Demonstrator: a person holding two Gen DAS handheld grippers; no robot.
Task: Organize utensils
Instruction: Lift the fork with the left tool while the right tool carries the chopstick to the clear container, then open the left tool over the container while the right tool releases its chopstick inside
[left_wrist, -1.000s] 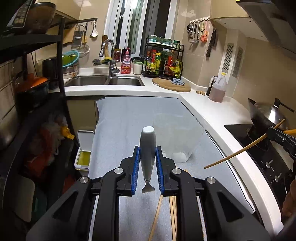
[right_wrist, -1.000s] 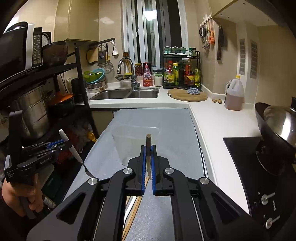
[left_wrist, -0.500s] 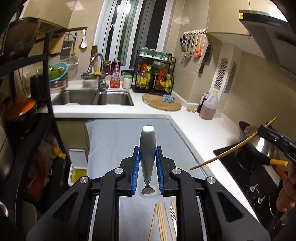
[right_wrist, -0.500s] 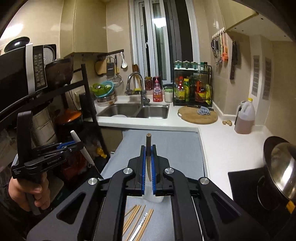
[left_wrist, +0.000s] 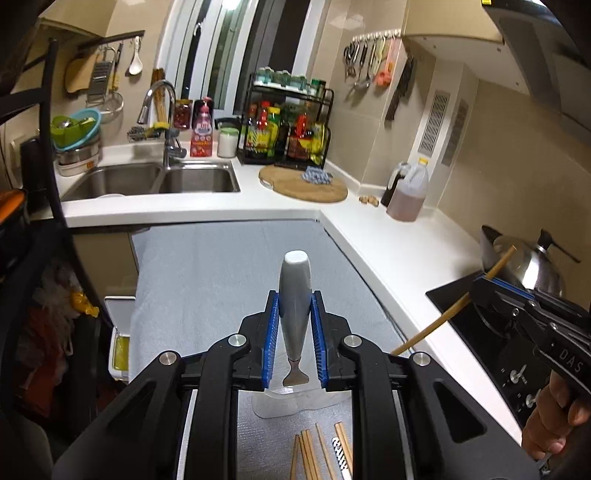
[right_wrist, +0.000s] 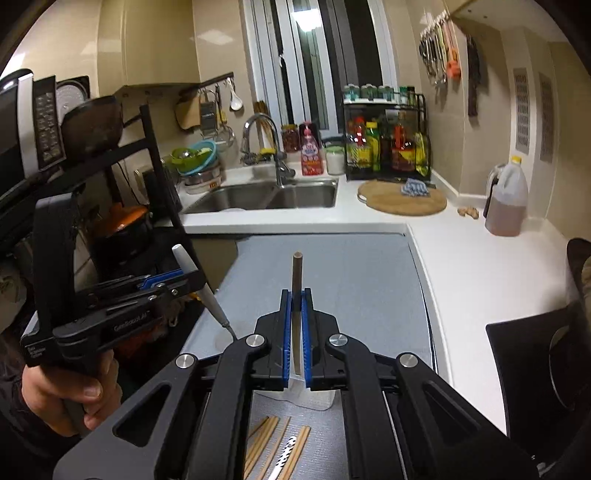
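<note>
The grey-handled utensil (left_wrist: 294, 295) had a smooth, tapering grey handle with a pale rounded end and narrowed to a small metal neck; what sort of head it carried could not be told, as that end was hidden. It stood upright between the blue pads of the left gripper (left_wrist: 294, 345), which was closed narrowly on its handle, the rounded end rising above the fingertips and the metal neck showing below them. The chopstick (right_wrist: 296, 291) was a thin brown wooden stick with a darker blunt tip. It was clamped between the blue pads of the right gripper (right_wrist: 296, 332), whose jaws were nearly together, and it stuck out past the fingertips at both ends. Beneath and just ahead of both grippers, a clear plastic container (left_wrist: 291, 400) stood on the grey mat (left_wrist: 207, 273) covering the tabletop, partly hidden by the gripper bodies. Closer in, below the grippers, several loose wooden chopsticks (left_wrist: 308, 454) lay on the mat, with a black-and-white patterned one (right_wrist: 284, 452) among them. From the left wrist view the right gripper appeared off to the right, over the edge of the white counter (left_wrist: 399, 243) beside the black stove (left_wrist: 480, 332).
</note>
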